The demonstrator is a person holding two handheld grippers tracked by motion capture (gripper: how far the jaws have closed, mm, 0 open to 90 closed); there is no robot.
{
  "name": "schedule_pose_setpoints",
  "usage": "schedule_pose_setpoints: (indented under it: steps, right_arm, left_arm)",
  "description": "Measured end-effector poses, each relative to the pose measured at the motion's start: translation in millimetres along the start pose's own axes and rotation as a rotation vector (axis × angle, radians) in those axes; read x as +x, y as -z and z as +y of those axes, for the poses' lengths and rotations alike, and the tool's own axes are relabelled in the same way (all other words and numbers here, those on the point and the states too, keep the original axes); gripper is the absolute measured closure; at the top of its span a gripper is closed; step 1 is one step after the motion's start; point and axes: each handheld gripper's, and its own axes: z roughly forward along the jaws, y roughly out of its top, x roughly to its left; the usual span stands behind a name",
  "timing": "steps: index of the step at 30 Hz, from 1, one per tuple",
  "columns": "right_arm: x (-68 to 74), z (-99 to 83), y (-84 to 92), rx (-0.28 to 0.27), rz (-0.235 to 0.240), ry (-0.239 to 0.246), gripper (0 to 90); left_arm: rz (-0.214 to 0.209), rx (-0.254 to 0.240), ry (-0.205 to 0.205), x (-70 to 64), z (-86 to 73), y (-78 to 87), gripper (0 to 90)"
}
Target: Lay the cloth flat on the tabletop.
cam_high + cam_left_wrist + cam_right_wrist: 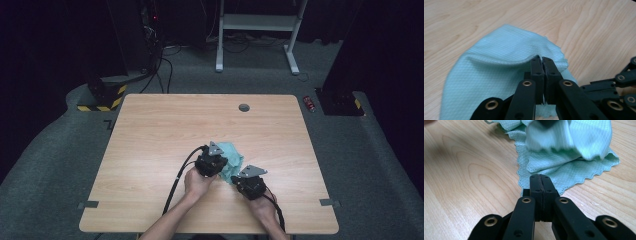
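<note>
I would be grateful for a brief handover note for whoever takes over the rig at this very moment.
Left gripper: shut on a fold of the teal cloth, lifting it into a ridge.
Right gripper: jaws together at the cloth's scalloped near edge; a pinch looks likely but is not certain.
Cloth: crumpled, right of centre toward the near side of the wooden table.
Done: both grippers are at the cloth.
Left: probably spreading or folding it; it lies neither flat nor neatly folded.
</note>
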Motion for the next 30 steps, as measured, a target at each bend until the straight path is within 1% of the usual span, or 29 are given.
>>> schedule_pose_setpoints:
  steps: [1,3,4,5,6,8,9,11,12,13,16,22,23,26,28,30]
  right_arm:
    - [0.6,-0.5,0.6,0.002,0.0,-0.002,89.9]
    - [0.8,-1.5,2.1,0.001,0.001,0.009,90.0]
    - [0.8,-2.3,2.9,0.002,0.003,0.009,90.0]
    - [0.7,-2.9,3.6,0.003,0.006,0.008,90.0]
    - [0.4,-4.1,5.1,0.002,0.01,0.011,90.0]
    - [0.8,-5.8,7.1,0.004,0.013,0.017,90.0]
    - [1.2,-6.7,8.7,0.008,0.013,0.02,90.0]
    - [1.5,-9.5,12.1,0.01,0.012,0.035,90.0]
    - [1.7,-10.6,13.4,0.011,0.012,0.037,90.0]
    - [2.0,-11.6,14.6,0.011,0.012,0.037,90.0]
    - [2.1,-15.4,19.4,0.016,0.013,0.037,90.0]
    - [2.9,-21.3,28.1,0.029,0.018,0.06,90.0]
    - [3.6,-22.5,29.9,0.033,0.015,0.056,90.0]
    - [2.0,-25.5,34.3,0.04,0.007,0.061,90.0]
    - [0.0,-26.9,36.3,0.046,0.005,0.049,90.0]
    - [-1.2,-25.8,36.5,0.034,0.003,0.045,89.9]
  left_arm:
    - [0.008,-0.008,0.009,3.1,0.5,2.1,88.0]
    - [0.01,-0.029,0.046,9.7,1.5,6.4,88.1]
    - [0.013,-0.034,0.058,12.2,2.1,8.0,88.1]
    - [0.024,-0.047,0.072,17.3,3.4,11.1,88.1]
    - [0.029,-0.051,0.074,19.3,3.8,12.1,88.2]
    - [0.042,-0.068,0.108,28.5,4.0,16.8,88.2]
    - [0.053,-0.07,0.122,34.1,3.3,19.3,88.2]
    - [0.071,-0.071,0.139,42.1,1.7,22.4,88.3]
    - [0.079,-0.074,0.148,45.4,0.8,23.8,88.3]
    - [0.087,-0.078,0.167,50.8,-0.7,26.2,88.4]
    - [0.112,-0.087,0.196,61.8,-4.1,31.7,88.4]
    - [0.166,-0.077,0.216,79.5,-12.3,39.8,88.5]
    - [0.175,-0.078,0.224,82.5,-13.9,41.7,88.5]
    - [0.181,-0.076,0.23,86.0,-16.2,45.2,88.5]
    - [0.18,-0.06,0.22,85.6,-17.0,44.5,88.3]
    - [0.166,-0.056,0.208,83.3,-17.3,41.6,87.7]
